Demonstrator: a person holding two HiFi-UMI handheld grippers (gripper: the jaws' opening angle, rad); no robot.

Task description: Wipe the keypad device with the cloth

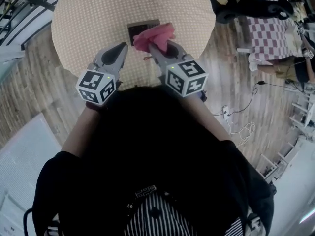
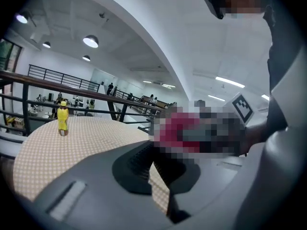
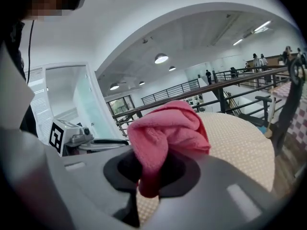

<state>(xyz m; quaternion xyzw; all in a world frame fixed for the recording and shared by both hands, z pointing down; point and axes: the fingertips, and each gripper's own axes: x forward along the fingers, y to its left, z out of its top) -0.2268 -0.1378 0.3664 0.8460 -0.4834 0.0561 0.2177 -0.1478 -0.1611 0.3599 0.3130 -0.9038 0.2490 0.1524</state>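
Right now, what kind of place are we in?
Probably an open indoor hall or mezzanine: long railing, round ceiling lamps, wood floor around a round table.

Grey two-jaw right gripper (image 3: 151, 175) pinching a bunched pink terry cloth (image 3: 168, 128), cloth bulging above the closed jaws, round beige dotted tabletop (image 3: 237, 140) lying beyond, dark railing (image 3: 192, 91) running behind.

Bright even light from ceiling lamps (image 2: 90, 41); strong fisheye bending, dark corners in gripper views.
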